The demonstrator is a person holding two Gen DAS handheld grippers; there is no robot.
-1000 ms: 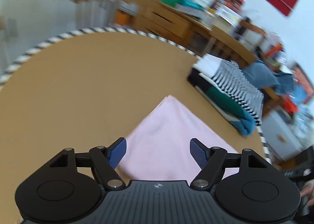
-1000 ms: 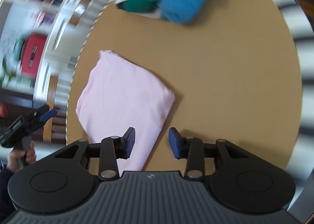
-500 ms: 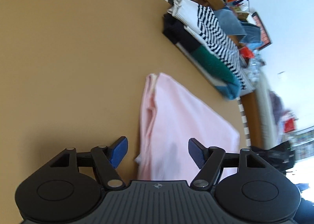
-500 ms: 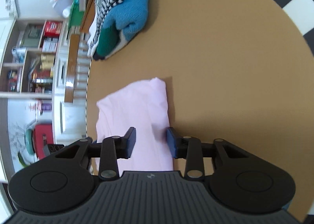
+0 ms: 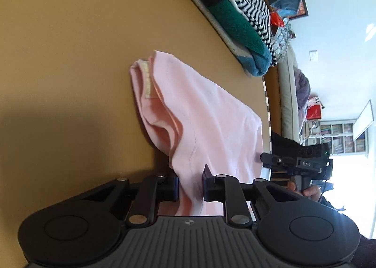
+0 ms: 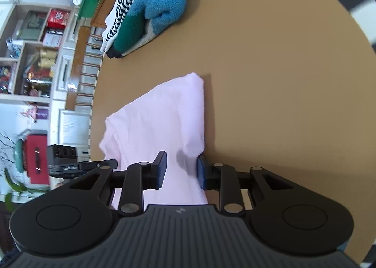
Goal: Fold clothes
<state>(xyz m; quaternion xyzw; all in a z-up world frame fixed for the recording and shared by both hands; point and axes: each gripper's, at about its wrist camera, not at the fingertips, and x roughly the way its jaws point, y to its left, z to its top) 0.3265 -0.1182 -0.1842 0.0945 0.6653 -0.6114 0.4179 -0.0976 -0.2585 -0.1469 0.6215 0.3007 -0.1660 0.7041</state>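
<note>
A folded pale pink garment (image 5: 206, 115) lies on the round tan table (image 5: 70, 56), its layered edge turned toward the left. My left gripper (image 5: 190, 183) is shut on the garment's near corner, and the cloth rises up into the narrow gap between the jaws. From the other side, the same pink garment (image 6: 159, 115) runs between the fingers of my right gripper (image 6: 181, 171), which is shut on its near edge, with a crease by the right pad. Each gripper shows in the other's view, at the table's rim.
A stack of folded clothes (image 5: 237, 16), striped, green and blue, sits at the table's far edge; it is the same stack (image 6: 150, 5) in the right wrist view. A striped rope border rims the table (image 6: 270, 80). Shelves, a wooden desk and a sofa stand beyond. A hand (image 5: 310, 191) holds the right gripper.
Both grippers tilted down and came in over the pink garment from opposite sides. The left jaws went from wide open to shut on the cloth; the right jaws narrowed onto its edge.
</note>
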